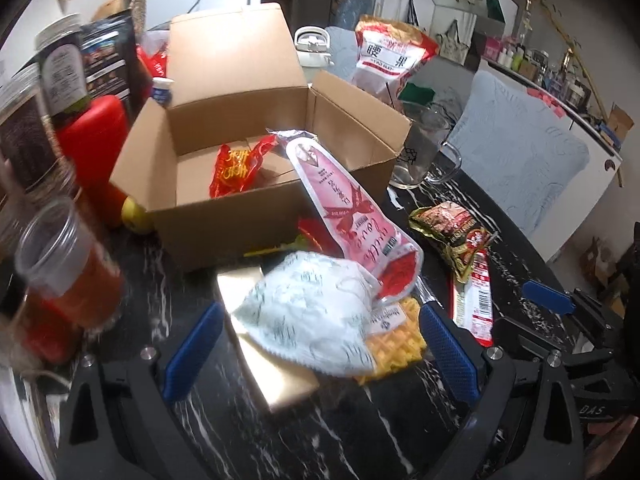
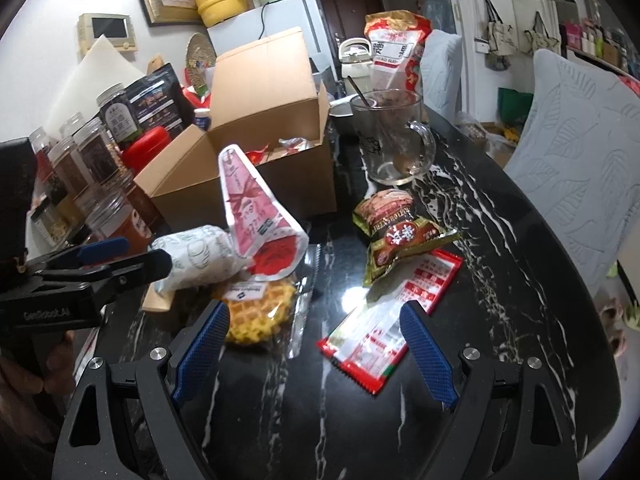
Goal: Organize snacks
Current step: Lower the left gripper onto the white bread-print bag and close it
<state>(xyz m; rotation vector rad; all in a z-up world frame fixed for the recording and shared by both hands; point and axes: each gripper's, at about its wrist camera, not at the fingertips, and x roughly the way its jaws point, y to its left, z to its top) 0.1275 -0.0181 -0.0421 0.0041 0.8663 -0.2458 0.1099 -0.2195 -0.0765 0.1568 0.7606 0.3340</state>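
Note:
An open cardboard box (image 1: pixel 224 216) (image 2: pixel 304 184) stands on the black marble table with a red snack packet (image 1: pixel 236 168) inside. In front of it lies a pile: a pink cone-shaped packet (image 1: pixel 344 208) (image 2: pixel 256 212) leaning on the box, a white wrapped bun (image 1: pixel 316 312) (image 2: pixel 200 256) and a waffle in clear wrap (image 1: pixel 400 340) (image 2: pixel 256 316). My left gripper (image 1: pixel 320 356) is open, its fingers either side of the bun; it also shows in the right wrist view (image 2: pixel 120 260). My right gripper (image 2: pixel 316 352) is open and empty, between the waffle and a red-and-white flat packet (image 2: pixel 384 324) (image 1: pixel 476 300).
A green-brown snack bag (image 2: pixel 400 236) (image 1: pixel 452 232) lies right of the box. A glass mug (image 2: pixel 396 140) (image 1: pixel 424 148) and a tall red-white bag (image 2: pixel 396 52) (image 1: pixel 392 56) stand behind. Several jars (image 2: pixel 100 168) (image 1: pixel 60 264) and a red container (image 1: pixel 96 148) crowd the left. A grey-blue cushioned chair (image 2: pixel 580 176) is at the right.

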